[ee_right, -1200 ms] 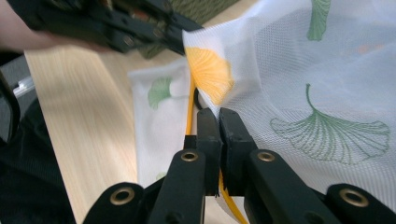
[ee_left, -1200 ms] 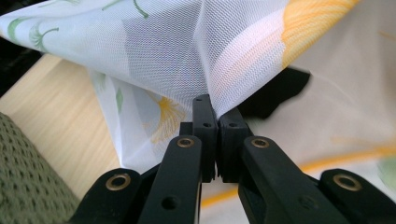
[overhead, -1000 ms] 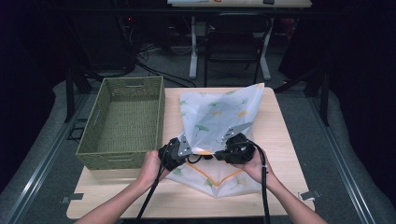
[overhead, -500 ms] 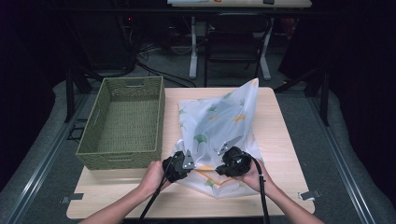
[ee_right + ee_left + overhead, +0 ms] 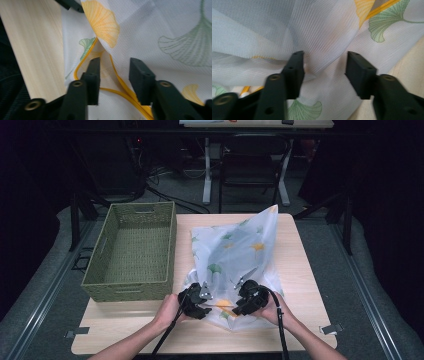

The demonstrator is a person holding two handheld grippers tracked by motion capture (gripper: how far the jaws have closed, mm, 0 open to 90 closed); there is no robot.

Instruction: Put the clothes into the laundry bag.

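A white mesh cloth (image 5: 240,252) printed with green and yellow ginkgo leaves and edged in yellow lies on the wooden table (image 5: 300,275), its far corner still standing up. My left gripper (image 5: 201,305) rests at its near left edge and my right gripper (image 5: 243,304) at its near right edge. In the left gripper view the jaws (image 5: 325,70) stand apart with a loose fold of mesh (image 5: 322,37) between them, untouched by the pads. In the right gripper view the jaws (image 5: 114,78) also stand apart around the yellow hem (image 5: 120,82). Both pairs of jaws have just been opening.
A green woven basket (image 5: 172,245), with nothing in it, stands on the left half of the table beside the cloth. Bare tabletop runs along the near edge and the right side. Dark floor, table legs and cables lie beyond the far edge.
Both hands have come down toward the near edge, lowering the cloth's near end onto the table. The jaws of both grippers have opened and let the cloth go.
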